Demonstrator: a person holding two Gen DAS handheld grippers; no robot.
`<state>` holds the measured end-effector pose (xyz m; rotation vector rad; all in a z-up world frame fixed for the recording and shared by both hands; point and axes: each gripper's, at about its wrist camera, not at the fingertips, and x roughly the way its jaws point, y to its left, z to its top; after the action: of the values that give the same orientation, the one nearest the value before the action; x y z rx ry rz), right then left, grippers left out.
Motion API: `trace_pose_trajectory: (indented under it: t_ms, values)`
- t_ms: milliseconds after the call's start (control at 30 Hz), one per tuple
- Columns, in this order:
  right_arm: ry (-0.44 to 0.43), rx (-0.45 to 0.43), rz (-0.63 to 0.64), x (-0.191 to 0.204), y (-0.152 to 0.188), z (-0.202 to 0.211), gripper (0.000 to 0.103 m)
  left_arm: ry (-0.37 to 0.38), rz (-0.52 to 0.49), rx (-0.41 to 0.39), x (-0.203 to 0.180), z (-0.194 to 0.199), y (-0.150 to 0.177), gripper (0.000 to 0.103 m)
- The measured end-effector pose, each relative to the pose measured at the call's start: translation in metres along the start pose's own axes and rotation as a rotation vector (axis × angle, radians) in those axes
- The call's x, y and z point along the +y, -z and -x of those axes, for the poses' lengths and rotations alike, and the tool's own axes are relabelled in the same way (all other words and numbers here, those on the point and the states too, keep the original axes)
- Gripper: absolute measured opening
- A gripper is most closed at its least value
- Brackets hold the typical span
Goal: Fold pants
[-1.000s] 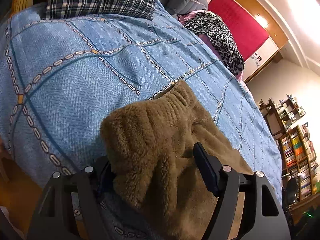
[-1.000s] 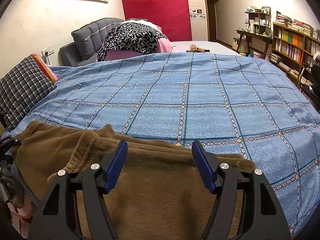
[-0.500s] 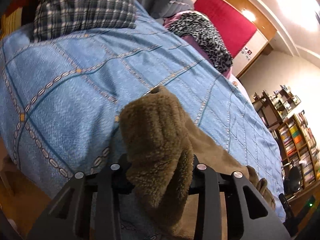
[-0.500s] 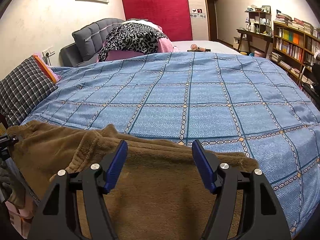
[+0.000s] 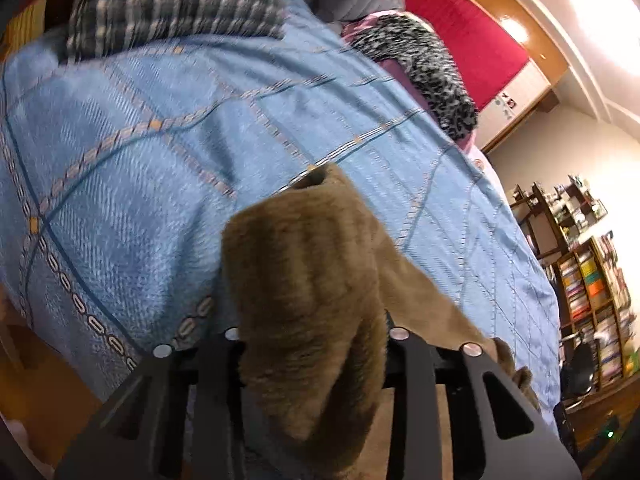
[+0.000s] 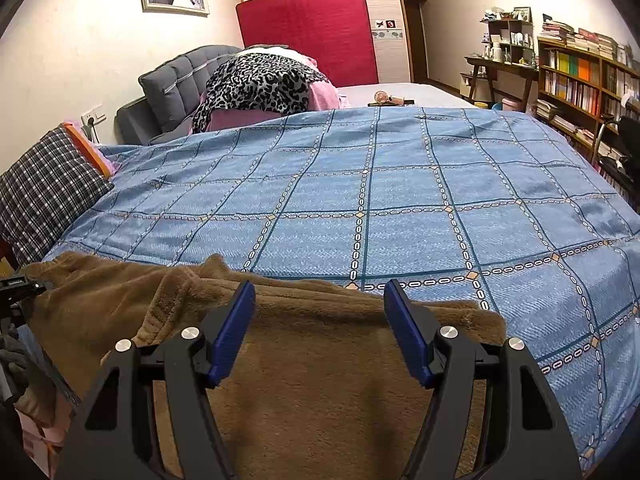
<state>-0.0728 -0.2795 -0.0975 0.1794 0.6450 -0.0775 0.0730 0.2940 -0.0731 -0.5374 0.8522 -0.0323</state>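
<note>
Brown fleece pants [image 6: 120,300] lie along the near edge of the blue checked bedspread [image 6: 400,200]. In the left wrist view a bunched end of the pants [image 5: 304,272] stands up between the fingers of my left gripper [image 5: 314,336]. Its jaws are closing, the fabric is squeezed between them and hides the pads. This end is raised slightly off the bedspread [image 5: 120,160]. My right gripper [image 6: 320,320] hovers just above the flat part of the pants, with its blue pads [image 6: 236,332] wide apart and nothing gripped.
A plaid pillow [image 6: 44,192] lies at the left end of the bed. A leopard-print blanket [image 6: 256,84] is heaped at the far side by a grey headboard. Bookshelves [image 6: 580,76] line the right wall. The bed's near edge drops off below both grippers.
My left gripper's jaws went from wide apart to pinched on the pants' bunched end, which now stands taller and narrower. The right gripper has held still and open.
</note>
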Motion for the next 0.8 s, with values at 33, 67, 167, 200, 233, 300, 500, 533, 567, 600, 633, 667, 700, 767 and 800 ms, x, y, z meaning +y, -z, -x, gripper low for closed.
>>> trace_pose_trajectory:
  t_ms: [33,67,167,200,233,300,500,533,567,600,633,667,700,767,800]
  values:
    - [-0.002,-0.002,-0.002,0.0,0.0,0.001,0.068,0.004,-0.029,-0.019,-0.011,0.007,0.0,0.028]
    - [-0.003,-0.005,-0.003,-0.001,0.001,0.002,0.068,0.011,-0.05,-0.032,-0.019,0.012,0.001,0.028]
    - [-0.005,-0.012,-0.013,-0.005,0.002,0.007,0.068,0.04,-0.134,-0.079,-0.05,0.031,0.003,0.028]
    - [-0.005,-0.014,-0.02,-0.007,0.004,0.008,0.068,0.049,-0.159,-0.09,-0.06,0.036,0.004,0.028]
    - [-0.005,-0.016,-0.025,-0.009,0.004,0.009,0.068,0.062,-0.183,-0.101,-0.07,0.041,0.006,0.028]
    - [-0.005,-0.017,-0.043,-0.015,0.007,0.012,0.068,0.095,-0.234,-0.116,-0.095,0.05,0.01,0.027]
    - [-0.005,-0.026,-0.098,-0.033,0.014,0.02,0.068,0.206,-0.38,-0.119,-0.17,0.066,0.034,0.027]
    - [-0.004,-0.027,-0.109,-0.037,0.016,0.021,0.068,0.22,-0.396,-0.115,-0.179,0.066,0.037,0.027]
    - [-0.003,-0.028,-0.12,-0.04,0.017,0.023,0.068,0.243,-0.421,-0.107,-0.193,0.067,0.044,0.027]
    - [-0.003,-0.03,-0.131,-0.044,0.019,0.025,0.068,0.262,-0.443,-0.098,-0.205,0.067,0.05,0.027]
    - [-0.002,-0.032,-0.149,-0.05,0.021,0.027,0.068,0.285,-0.473,-0.085,-0.22,0.067,0.058,0.027]
    - [-0.002,-0.033,-0.162,-0.055,0.023,0.029,0.068,0.297,-0.491,-0.077,-0.23,0.067,0.065,0.027]
    - [-0.001,-0.034,-0.176,-0.06,0.025,0.031,0.068,0.31,-0.514,-0.064,-0.242,0.065,0.073,0.027]
    - [0.002,-0.035,-0.201,-0.068,0.028,0.034,0.068,0.339,-0.565,-0.035,-0.267,0.061,0.09,0.027]
    - [0.003,-0.037,-0.213,-0.073,0.03,0.036,0.068,0.352,-0.589,-0.02,-0.279,0.058,0.099,0.027]
